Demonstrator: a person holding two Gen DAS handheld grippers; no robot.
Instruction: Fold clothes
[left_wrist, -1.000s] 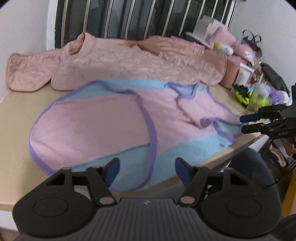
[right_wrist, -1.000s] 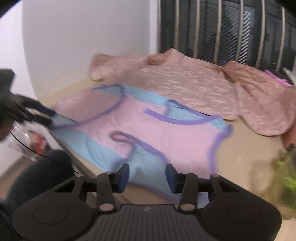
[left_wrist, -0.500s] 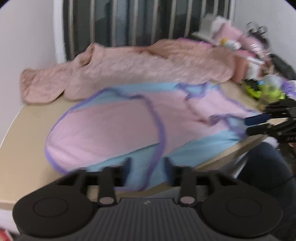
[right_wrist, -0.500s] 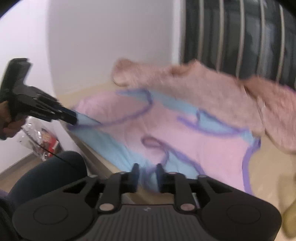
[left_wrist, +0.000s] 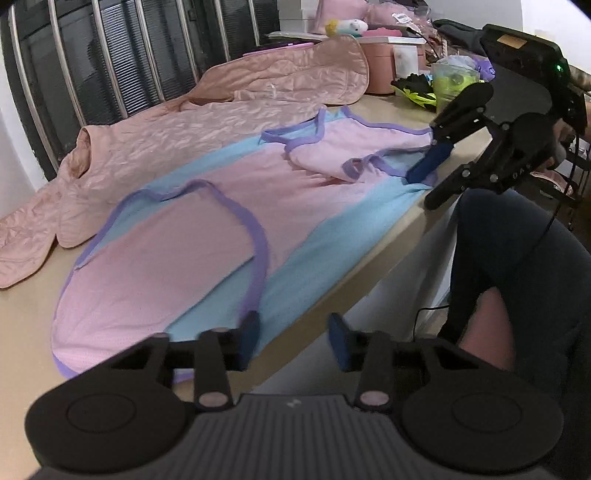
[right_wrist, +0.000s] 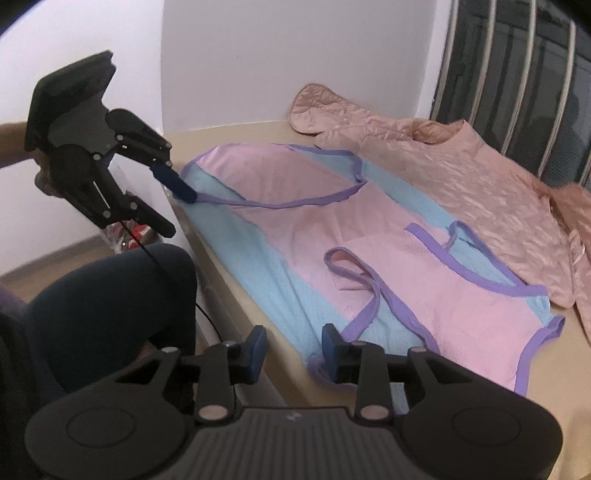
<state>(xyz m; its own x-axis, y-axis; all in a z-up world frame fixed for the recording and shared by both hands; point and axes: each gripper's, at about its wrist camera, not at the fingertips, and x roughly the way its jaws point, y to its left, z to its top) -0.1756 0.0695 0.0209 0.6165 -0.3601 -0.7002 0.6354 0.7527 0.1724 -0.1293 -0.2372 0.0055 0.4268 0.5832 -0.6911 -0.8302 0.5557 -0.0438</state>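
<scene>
Two garments on my table (left_wrist: 22, 321): one vest (left_wrist: 207, 236), one jacket (left_wrist: 155, 144). My left gripper (left_wrist: 291, 338) and right gripper (right_wrist: 291, 349) are both spread, holding nothing.

A pink and light-blue mesh garment (left_wrist: 229, 206) with purple trim lay spread flat across the tan tabletop, its near edge along the table's front. Behind it, touching its far edge, sprawled a quilted salmon-pink jacket (left_wrist: 207, 122), apparently unfolded.
</scene>
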